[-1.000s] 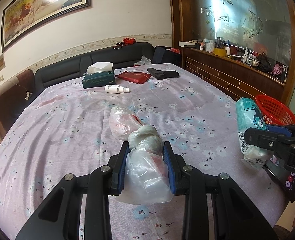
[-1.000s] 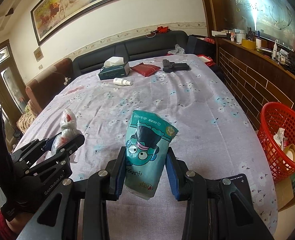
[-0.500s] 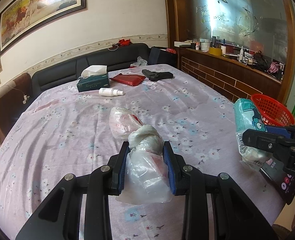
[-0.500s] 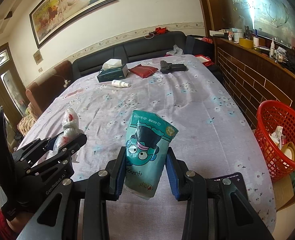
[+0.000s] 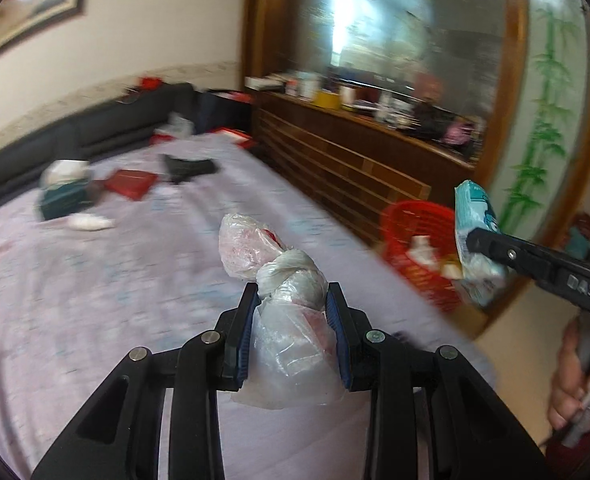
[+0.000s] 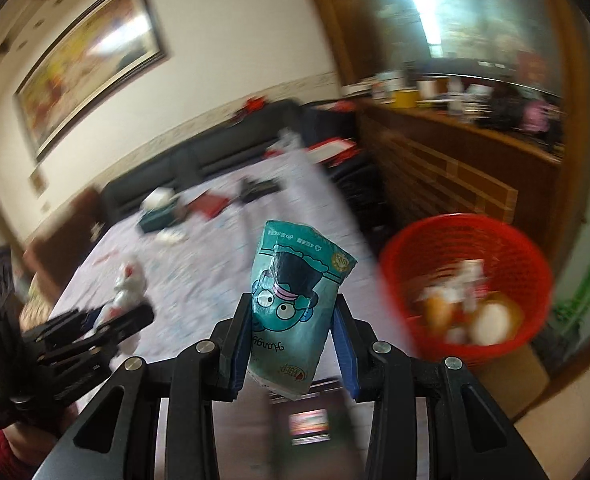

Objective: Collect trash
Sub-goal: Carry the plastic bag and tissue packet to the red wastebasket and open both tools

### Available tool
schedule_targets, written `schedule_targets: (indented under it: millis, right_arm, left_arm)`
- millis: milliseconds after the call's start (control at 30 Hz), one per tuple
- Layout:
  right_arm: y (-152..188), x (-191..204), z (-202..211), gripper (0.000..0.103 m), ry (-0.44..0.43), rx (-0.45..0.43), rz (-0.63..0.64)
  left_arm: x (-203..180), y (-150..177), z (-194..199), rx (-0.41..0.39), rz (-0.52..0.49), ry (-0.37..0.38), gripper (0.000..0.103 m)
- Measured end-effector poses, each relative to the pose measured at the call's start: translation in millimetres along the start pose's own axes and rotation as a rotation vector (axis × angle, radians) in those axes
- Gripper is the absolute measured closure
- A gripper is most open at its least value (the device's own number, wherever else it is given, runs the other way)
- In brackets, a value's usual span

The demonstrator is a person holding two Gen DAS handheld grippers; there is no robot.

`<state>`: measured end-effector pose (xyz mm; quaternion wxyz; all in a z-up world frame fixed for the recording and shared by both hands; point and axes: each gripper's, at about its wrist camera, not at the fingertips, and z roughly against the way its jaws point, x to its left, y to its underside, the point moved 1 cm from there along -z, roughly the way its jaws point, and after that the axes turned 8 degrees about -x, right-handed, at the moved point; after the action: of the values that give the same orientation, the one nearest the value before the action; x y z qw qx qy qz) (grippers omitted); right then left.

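A: Condition of the left wrist view?

B: Moderately bright. The main source is a white glare patch on the glass panel (image 5: 375,32) at upper centre. Motion blur smears the table (image 5: 95,280) and the far wall; the left hand-held gripper (image 5: 291,320) and its plastic bag (image 5: 291,328) stay sharp.

A: And the right wrist view?

B: Dimmer and warmer. A light streak runs down the upper right. The framed painting (image 6: 91,64) at upper left carries washed-out glare. The red basket (image 6: 467,280) is heavily blurred; the teal packet (image 6: 295,304) is in focus.

A: Distortion?

B: Fisheye curvature bends straight lines near the edges; all corners are vignetted black.
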<state>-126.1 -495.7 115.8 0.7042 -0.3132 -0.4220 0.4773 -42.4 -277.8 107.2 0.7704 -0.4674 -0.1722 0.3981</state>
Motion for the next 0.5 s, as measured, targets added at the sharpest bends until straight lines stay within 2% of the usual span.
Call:
schedule_targets:
  millis: [100, 333, 433, 500]
  right_arm:
    - [-14, -46, 6, 0.062, 0.053, -0.02, -0.06]
    - [-38, -122, -6, 0.06, 0.084, -0.009, -0.168]
    - [-43, -144, -21, 0.058, 0.103, 0.006, -0.197]
    - [-45, -156, -30, 0.054, 0.096, 0.022, -0.212]
  left_arm:
    - [-34, -14, -26, 0.027, -0.02, 0.085, 0.071]
    - [-108, -39, -94, 0.104, -0.028, 0.241, 0.071]
    - [-128, -43, -121, 0.129, -0.032, 0.268, 0.071]
    - [-139, -45, -139, 0.152, -0.033, 0.292, 0.067]
